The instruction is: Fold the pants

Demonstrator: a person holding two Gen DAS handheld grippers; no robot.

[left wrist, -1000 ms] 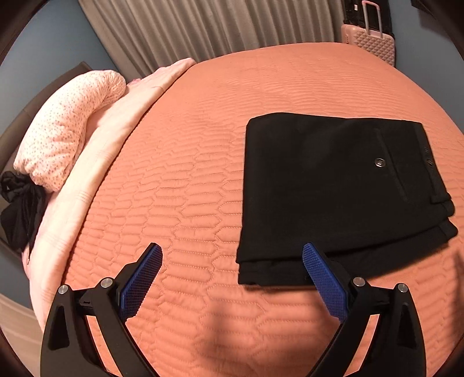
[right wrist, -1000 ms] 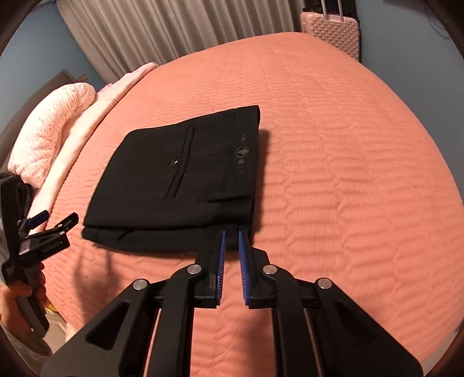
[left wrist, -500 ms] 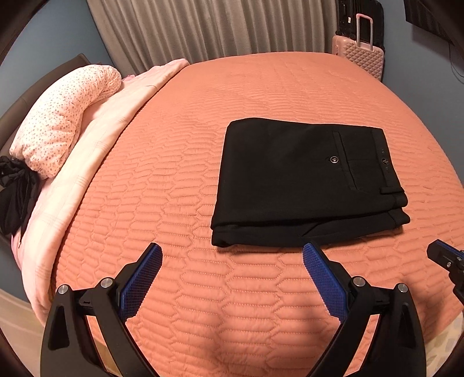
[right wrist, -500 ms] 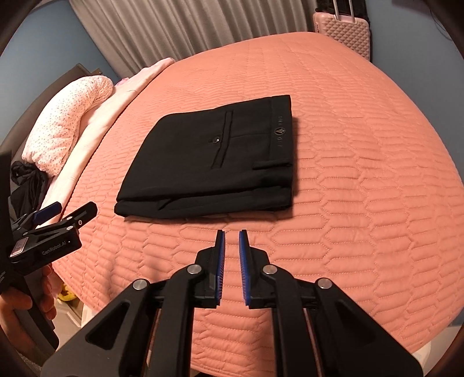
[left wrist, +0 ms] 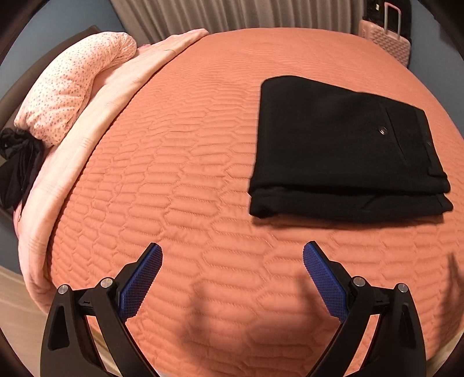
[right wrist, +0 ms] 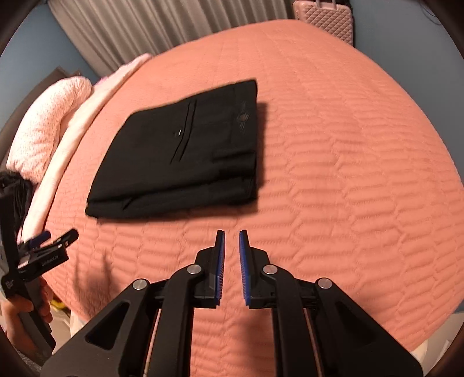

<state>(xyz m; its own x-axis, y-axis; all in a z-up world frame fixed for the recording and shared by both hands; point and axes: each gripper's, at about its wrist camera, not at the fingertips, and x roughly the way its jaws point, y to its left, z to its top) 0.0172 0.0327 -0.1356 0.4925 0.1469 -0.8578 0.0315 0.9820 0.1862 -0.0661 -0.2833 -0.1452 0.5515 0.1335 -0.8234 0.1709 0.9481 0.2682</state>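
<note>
The black pants (left wrist: 342, 148) lie folded into a flat rectangle on the orange quilted bed (left wrist: 188, 162), back pocket and button facing up. In the right wrist view the pants (right wrist: 185, 150) lie ahead and to the left. My left gripper (left wrist: 232, 255) is open and empty, above the bed's near edge, short of the pants' left corner. My right gripper (right wrist: 231, 240) has its jaws nearly together with a narrow gap and nothing between them, a little back from the pants' near edge. The left gripper also shows in the right wrist view (right wrist: 43, 246), held in a hand at the bed's left edge.
A pink speckled pillow (left wrist: 75, 87) and a folded pale pink blanket (left wrist: 87, 150) lie along the bed's left side. A black garment (left wrist: 17, 168) hangs past the pillow. A pink suitcase (left wrist: 385, 40) stands by the grey curtain (left wrist: 232, 14) beyond the bed.
Both grippers drew back from the pants toward the bed's near edge, then came slightly closer. The right jaws stand slightly wider apart. The pants stay folded in place.
</note>
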